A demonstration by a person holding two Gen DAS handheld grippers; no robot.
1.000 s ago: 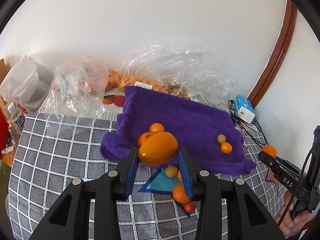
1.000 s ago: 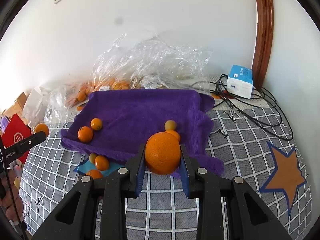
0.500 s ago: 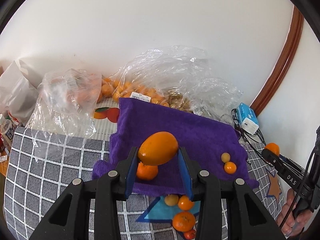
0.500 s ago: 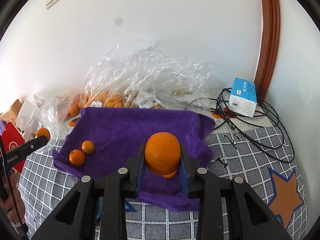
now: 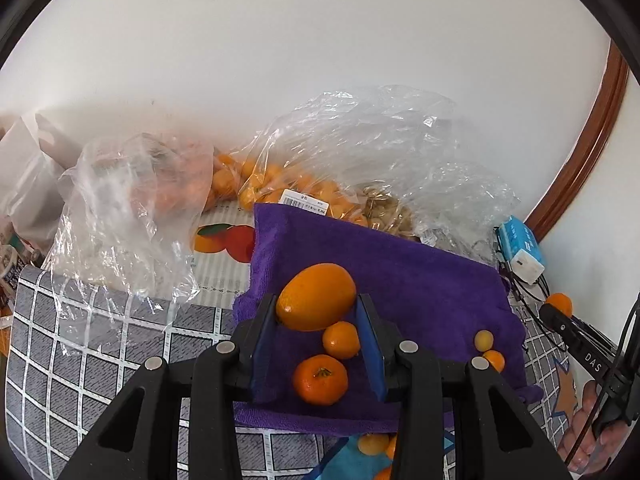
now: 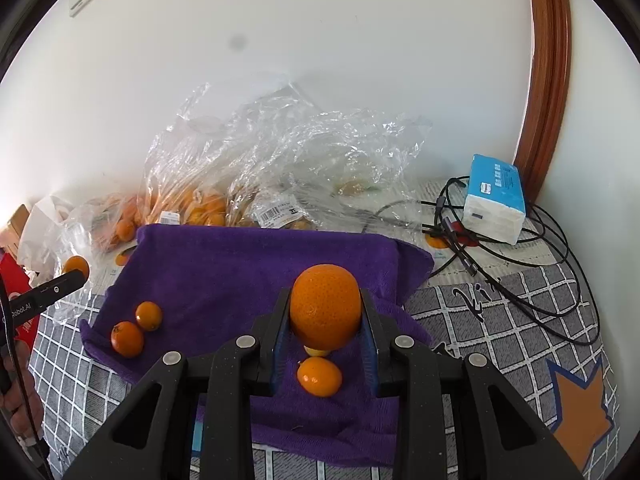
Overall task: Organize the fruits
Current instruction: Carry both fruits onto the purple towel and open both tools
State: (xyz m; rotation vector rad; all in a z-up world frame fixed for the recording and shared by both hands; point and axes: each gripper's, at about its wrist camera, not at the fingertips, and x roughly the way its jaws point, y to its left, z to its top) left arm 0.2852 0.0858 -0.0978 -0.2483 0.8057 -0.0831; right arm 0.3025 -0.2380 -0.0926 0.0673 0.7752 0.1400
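My left gripper [image 5: 316, 310] is shut on a smooth oval orange fruit [image 5: 316, 296], held above the purple towel [image 5: 420, 280]. Below it two small mandarins [image 5: 320, 378] lie on the towel. My right gripper [image 6: 325, 316] is shut on a round pebbled orange [image 6: 325, 306], held over the towel [image 6: 240, 264]. A small mandarin [image 6: 319, 376] lies on the towel under it, and a yellowish fruit is mostly hidden behind the orange. Two more mandarins [image 6: 136, 326] lie at the towel's left edge. Each gripper's tip with its fruit shows in the other view.
Clear plastic bags of small oranges [image 5: 304, 184] lie behind the towel by the wall. A blue-white tissue pack [image 6: 496, 200] and black cables [image 6: 540, 280] sit at the right. A checked grey cloth [image 5: 80, 340] covers the table. Loose fruit lies on a blue patch [image 5: 360, 460].
Both grippers moved forward over the purple towel with their fruit still held. The mandarins on the towel now lie between and below the fingers.
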